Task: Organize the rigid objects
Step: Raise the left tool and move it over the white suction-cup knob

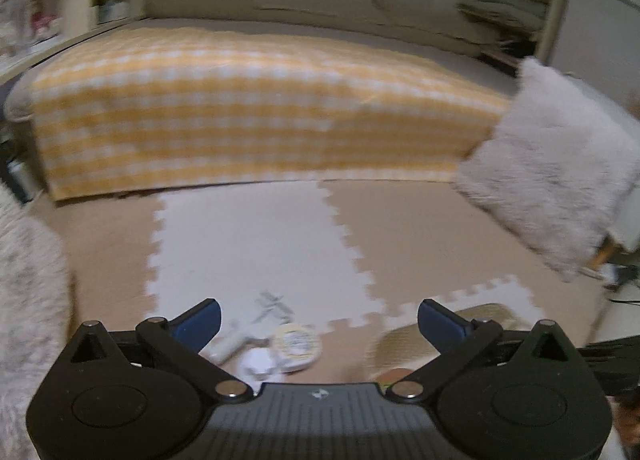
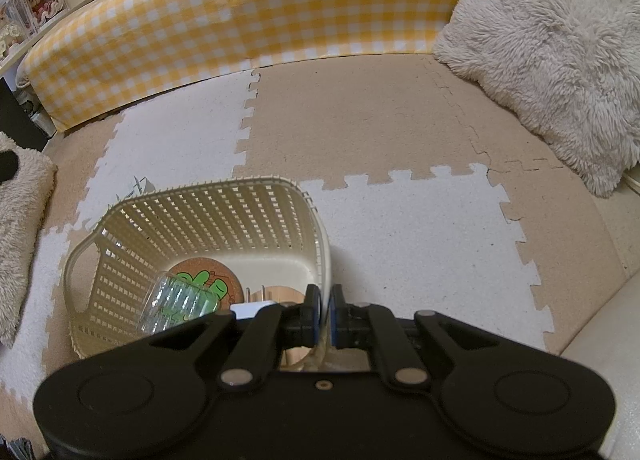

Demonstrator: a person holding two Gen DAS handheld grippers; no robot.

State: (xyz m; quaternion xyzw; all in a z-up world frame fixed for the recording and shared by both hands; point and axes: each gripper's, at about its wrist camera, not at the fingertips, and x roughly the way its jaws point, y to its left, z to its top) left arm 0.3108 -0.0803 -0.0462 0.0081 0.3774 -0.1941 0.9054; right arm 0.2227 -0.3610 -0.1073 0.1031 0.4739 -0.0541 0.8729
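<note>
In the right wrist view a cream perforated basket [image 2: 208, 220] stands on the foam mat. Inside lie a round cork coaster with a green picture [image 2: 208, 280], a clear ribbed plastic piece [image 2: 176, 300] and a white plug adapter [image 2: 254, 306]. My right gripper [image 2: 326, 312] is shut on the basket's near right rim. In the blurred left wrist view my left gripper [image 1: 320, 320] is open and empty above small white objects [image 1: 256, 364] and a round white disc with a yellow label [image 1: 298, 344]. The basket edge [image 1: 476, 320] shows by the right finger.
A bed with a yellow checked cover [image 1: 240, 112] runs across the back. A fluffy white cushion [image 2: 552, 52] lies at the right, and a fluffy rug [image 2: 20, 220] at the left. Shelves [image 2: 40, 8] stand at the far left. Puzzle foam mats [image 2: 400, 228] cover the floor.
</note>
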